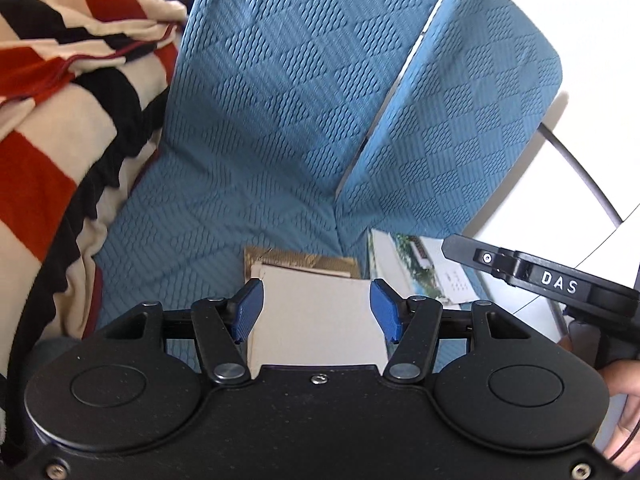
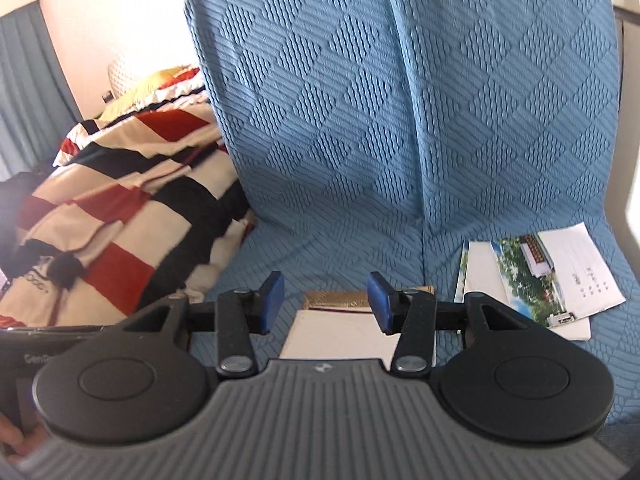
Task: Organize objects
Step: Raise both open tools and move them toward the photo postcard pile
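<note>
Plainly both tools, left (image 1: pixel 316 312) and right (image 2: pixel 326 304), gape empty above a white booklet (image 2: pixel 340 338)

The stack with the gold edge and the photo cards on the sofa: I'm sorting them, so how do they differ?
The gold-edged stack shows a plain cream top face; the photo cards show a printed picture of trees and a building, and handwriting. The gold-edged stack lies squared up, the photo cards fanned and askew. The stack lies left of the seat's seam, the cards right of it. Both lie flat on the blue sofa.
</note>
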Available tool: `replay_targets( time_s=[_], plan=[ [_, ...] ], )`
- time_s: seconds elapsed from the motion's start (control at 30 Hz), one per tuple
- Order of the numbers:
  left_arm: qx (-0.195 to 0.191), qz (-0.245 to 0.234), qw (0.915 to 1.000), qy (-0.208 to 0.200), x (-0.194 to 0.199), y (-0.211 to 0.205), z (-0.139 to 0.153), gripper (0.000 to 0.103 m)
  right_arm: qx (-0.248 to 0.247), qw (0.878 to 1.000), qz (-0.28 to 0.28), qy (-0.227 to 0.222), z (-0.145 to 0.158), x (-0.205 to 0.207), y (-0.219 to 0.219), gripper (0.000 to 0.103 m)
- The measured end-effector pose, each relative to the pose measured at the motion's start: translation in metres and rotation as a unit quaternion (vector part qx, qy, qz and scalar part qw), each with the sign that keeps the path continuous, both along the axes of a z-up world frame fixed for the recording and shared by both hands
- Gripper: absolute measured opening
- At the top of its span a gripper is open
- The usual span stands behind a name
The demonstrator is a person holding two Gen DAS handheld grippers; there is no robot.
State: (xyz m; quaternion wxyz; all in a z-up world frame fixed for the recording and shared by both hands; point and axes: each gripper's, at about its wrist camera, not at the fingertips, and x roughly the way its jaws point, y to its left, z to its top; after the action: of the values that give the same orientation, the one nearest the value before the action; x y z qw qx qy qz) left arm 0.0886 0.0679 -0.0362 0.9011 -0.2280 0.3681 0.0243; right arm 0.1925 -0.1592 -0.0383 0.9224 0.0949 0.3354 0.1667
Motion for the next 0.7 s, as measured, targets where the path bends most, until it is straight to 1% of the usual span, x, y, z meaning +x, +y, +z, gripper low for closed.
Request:
replay_targets(
  time_s=[0.17, 0.23, 0.43, 0.6, 0.7],
  plan=[
    [0.000, -0.007, 0.9999, -0.008, -0.005, -0.007, 0.010, 0.057, 0.006, 1.000, -0.009, -0.007, 0.013, -0.016, -0.005, 0.049],
    [0.006, -0.009, 0.9999, -0.008, -0.006, -0.012, 0.013, 0.058, 0.007, 1.000, -0.011, -0.008, 0.016, -0.022, -0.007, 0.049],
    [0.013, -0.018, 0.9997, -0.008, -0.009, -0.027, 0.019, 0.059, -0.013, 1.000, -0.021, -0.013, 0.023, -0.038, -0.014, 0.049],
    [0.008, -0.028, 0.9996, -0.007, -0.008, -0.040, 0.019, 0.061, -0.023, 0.999, -0.031, -0.008, 0.022, -0.049, -0.021, 0.049],
    [0.009, -0.033, 0.9994, 0.002, -0.002, -0.048, 0.015, 0.061, -0.024, 0.999, -0.040, -0.007, 0.022, -0.053, -0.026, 0.049]
  ],
)
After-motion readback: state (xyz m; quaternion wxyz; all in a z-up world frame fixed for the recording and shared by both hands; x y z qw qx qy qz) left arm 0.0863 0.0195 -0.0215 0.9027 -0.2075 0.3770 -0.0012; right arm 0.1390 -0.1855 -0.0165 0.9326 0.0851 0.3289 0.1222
